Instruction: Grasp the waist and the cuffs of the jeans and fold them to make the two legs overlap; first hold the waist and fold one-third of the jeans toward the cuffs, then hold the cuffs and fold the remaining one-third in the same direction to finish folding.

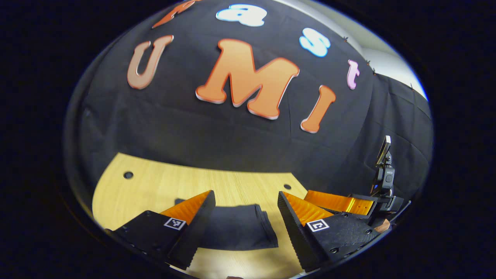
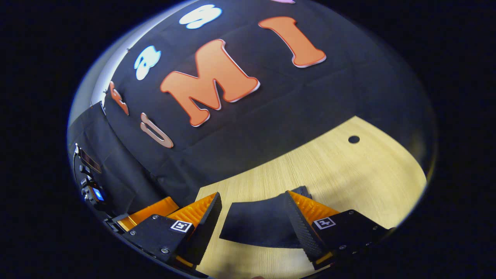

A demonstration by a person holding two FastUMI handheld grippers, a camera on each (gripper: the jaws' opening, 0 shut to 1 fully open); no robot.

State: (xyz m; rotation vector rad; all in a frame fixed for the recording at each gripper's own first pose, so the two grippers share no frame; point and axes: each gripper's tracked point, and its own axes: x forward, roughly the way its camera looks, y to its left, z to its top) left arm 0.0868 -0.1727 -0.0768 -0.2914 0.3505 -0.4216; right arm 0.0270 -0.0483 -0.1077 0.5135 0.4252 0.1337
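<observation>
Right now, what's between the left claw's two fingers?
In the left gripper view, the folded jeans lie on the wooden table, seen through the open left claw; neither finger touches them.

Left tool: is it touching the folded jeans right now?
Apart. In the left gripper view, the left tool hangs open above the table, and the folded jeans lie flat between and beyond its fingers, with neither finger pressing on them.

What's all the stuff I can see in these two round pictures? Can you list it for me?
jeans: one, dark, folded into a compact stack on the table, ahead of both grippers.
table: one, light wood, with small round holes.
wall: black cloth, behind the table.
camera mount: one, black, on the other gripper at the left gripper view's right edge.
left gripper: fingers open, nothing held.
right gripper: fingers open, nothing held.
</observation>
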